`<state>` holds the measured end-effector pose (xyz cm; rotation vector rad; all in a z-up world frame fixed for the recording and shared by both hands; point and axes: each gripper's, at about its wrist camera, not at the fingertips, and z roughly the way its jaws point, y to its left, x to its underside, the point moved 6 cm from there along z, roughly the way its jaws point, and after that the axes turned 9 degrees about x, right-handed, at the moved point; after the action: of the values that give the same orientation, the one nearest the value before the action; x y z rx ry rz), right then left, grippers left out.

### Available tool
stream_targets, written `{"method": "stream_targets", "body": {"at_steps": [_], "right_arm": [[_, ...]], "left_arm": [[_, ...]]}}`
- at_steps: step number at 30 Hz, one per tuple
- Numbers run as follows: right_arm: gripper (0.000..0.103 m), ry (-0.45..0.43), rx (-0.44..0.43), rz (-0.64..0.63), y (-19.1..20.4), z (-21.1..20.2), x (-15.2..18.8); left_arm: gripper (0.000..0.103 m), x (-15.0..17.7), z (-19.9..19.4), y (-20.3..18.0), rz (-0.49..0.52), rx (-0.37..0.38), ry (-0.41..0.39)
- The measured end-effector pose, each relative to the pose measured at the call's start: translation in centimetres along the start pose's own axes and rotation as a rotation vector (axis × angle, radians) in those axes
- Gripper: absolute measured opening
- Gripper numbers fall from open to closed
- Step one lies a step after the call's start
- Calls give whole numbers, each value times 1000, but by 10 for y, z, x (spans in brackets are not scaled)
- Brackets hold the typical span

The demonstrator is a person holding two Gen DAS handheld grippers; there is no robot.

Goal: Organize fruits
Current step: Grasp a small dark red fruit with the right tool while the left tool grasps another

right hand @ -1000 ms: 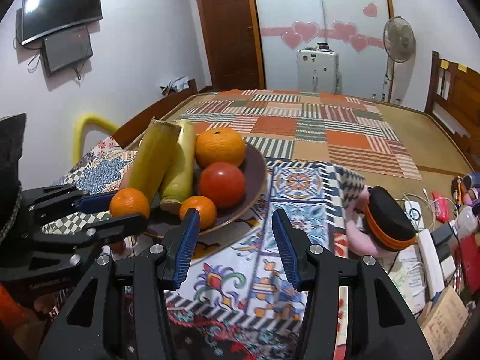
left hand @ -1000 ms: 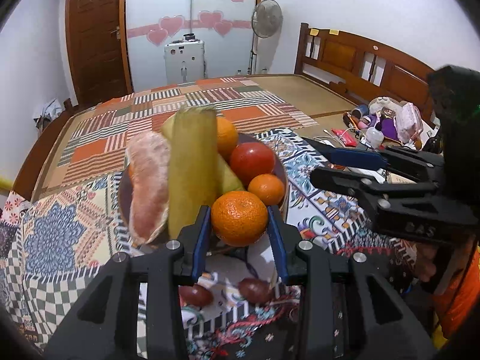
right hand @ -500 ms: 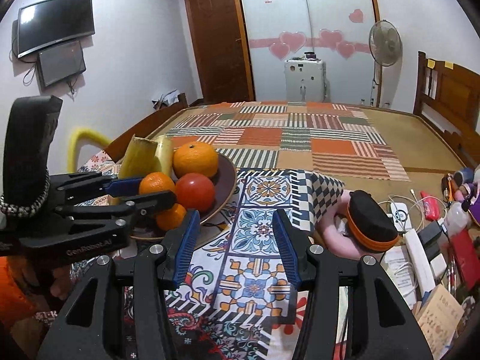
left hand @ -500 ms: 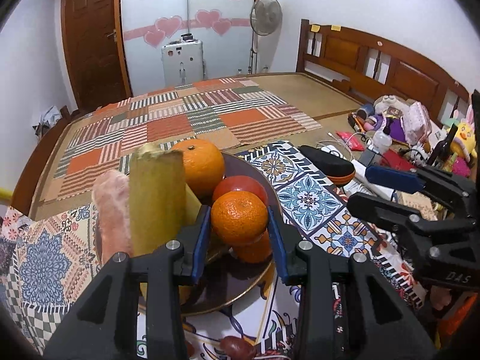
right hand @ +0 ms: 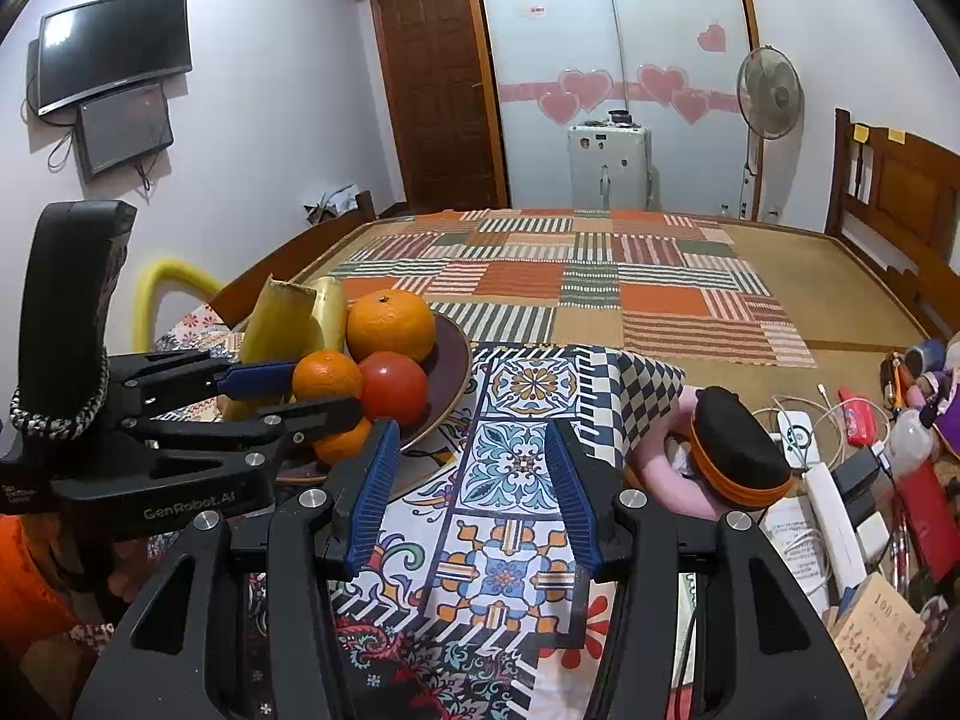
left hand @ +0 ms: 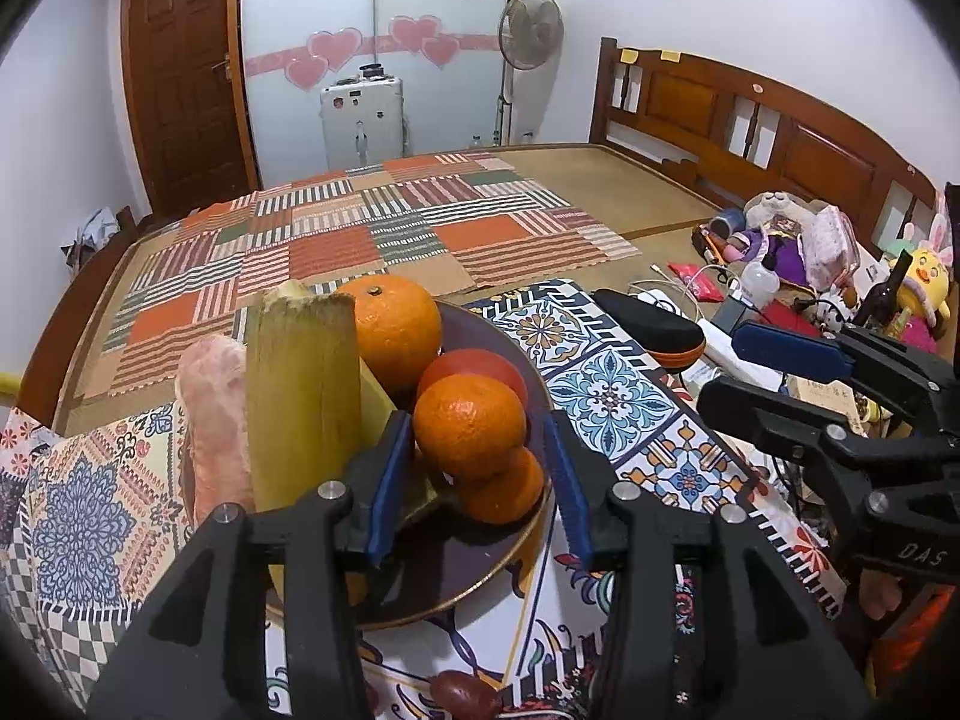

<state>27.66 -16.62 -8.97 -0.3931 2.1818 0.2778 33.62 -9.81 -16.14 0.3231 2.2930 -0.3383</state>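
A dark brown plate (left hand: 456,558) on the patterned cloth holds a big orange (left hand: 390,324), a red tomato (left hand: 474,363), yellow-green stalk pieces (left hand: 300,396) and a pink peeled fruit (left hand: 213,420). A small orange (left hand: 468,426) sits on top of another small orange (left hand: 510,492) at the plate's near edge. My left gripper (left hand: 477,480) is around the top one with its jaws opening; the blue pads stand just off its skin. In the right wrist view the same plate (right hand: 450,348) is at left, with the left gripper (right hand: 324,387) over it. My right gripper (right hand: 474,492) is open over bare cloth.
A dark red date (left hand: 465,695) lies on the cloth in front of the plate. A black and orange case (right hand: 738,456) on a pink item, cables, a white power strip (right hand: 834,510) and bottles crowd the right side. A striped patchwork mat (right hand: 570,276) covers the bed beyond.
My left gripper carried the small orange forward over the plate's near edge and set it on another orange. Its pads have since parted from the fruit. The right gripper barely moved.
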Motion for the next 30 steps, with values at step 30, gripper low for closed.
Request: {"method": "stream_targets", "body": {"at_steps": [30], "right_arm": [[47, 85, -118, -104, 104, 1, 34]], "left_arm": [[47, 83, -119, 52, -82, -33, -10]]}}
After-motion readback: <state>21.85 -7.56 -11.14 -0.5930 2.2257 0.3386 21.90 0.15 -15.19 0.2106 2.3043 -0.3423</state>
